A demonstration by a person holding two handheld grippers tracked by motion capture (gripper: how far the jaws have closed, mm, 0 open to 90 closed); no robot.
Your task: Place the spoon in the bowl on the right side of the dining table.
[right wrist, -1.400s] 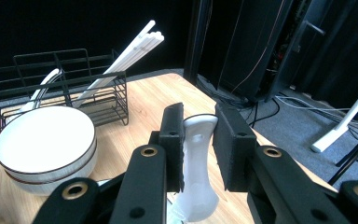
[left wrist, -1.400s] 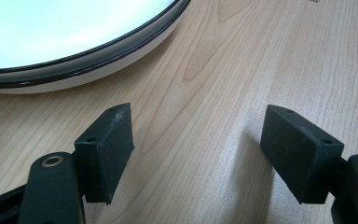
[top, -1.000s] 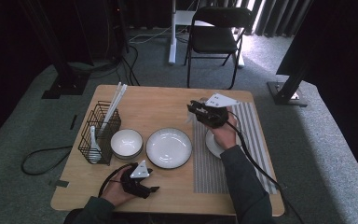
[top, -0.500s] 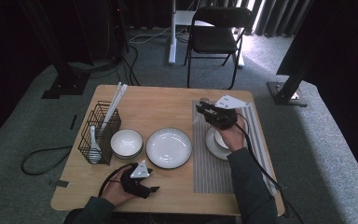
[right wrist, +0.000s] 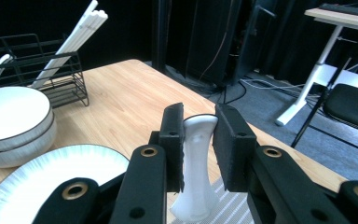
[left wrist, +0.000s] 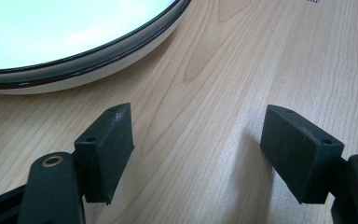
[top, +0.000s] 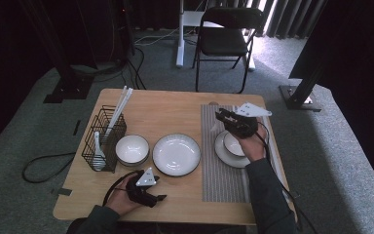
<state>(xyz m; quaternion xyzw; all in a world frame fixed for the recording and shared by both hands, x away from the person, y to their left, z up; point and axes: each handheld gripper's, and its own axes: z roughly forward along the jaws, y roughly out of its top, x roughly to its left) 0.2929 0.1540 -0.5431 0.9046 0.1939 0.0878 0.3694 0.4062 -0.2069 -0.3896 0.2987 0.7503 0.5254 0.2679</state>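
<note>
White ceramic spoon (right wrist: pixel 196 163) sits clamped by its handle between my right gripper's (right wrist: pixel 198 140) black pads, held above the grey striped placemat (top: pixel 223 170) near a small white bowl (top: pixel 233 144). My left gripper (left wrist: pixel 198 149) rests wide open and empty on the wooden table (left wrist: pixel 223 70)

Your left gripper (top: pixel 161 197) lies low at six o'clock, pointing toward three, jaws wide apart and bare. Your right gripper (top: pixel 220 117) is raised at two o'clock, pointing toward nine, jaws clamped on a spoon (right wrist: pixel 196 163).
</note>
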